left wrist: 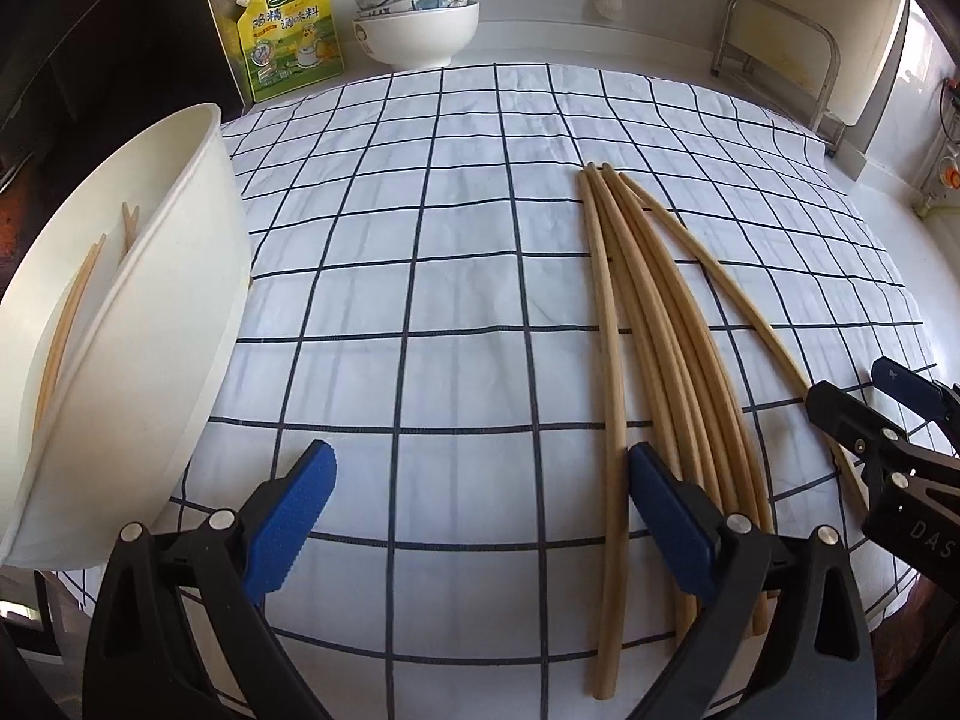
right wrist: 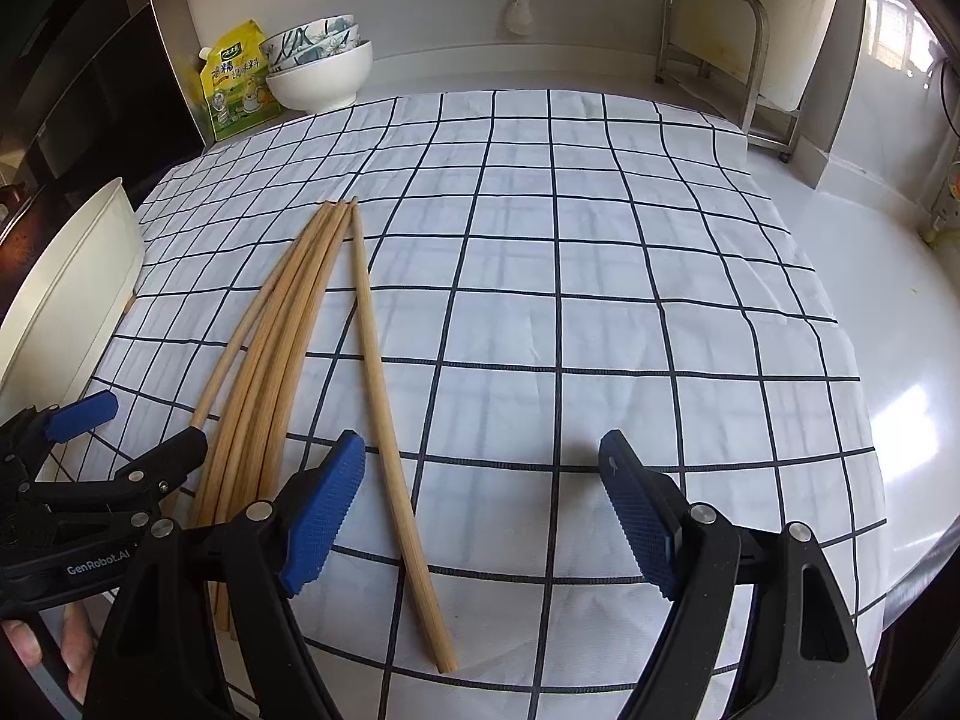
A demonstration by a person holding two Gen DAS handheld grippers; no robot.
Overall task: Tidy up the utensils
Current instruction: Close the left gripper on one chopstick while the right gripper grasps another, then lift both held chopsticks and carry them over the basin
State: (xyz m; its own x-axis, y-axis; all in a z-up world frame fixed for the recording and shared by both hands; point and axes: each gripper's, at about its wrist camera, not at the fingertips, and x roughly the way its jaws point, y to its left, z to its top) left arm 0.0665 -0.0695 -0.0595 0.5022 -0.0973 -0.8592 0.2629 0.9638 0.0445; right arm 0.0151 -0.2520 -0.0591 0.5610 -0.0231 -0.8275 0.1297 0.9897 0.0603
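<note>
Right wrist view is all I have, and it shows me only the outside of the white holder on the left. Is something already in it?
Observer: Yes. The left wrist view looks into the holder, and a few chopsticks lie inside it.
Operator: And the left gripper, does it hold something?
Observer: No. The left gripper is open, and between its pads there is only the cloth. Its right finger is over the near end of the loose chopsticks.
</note>
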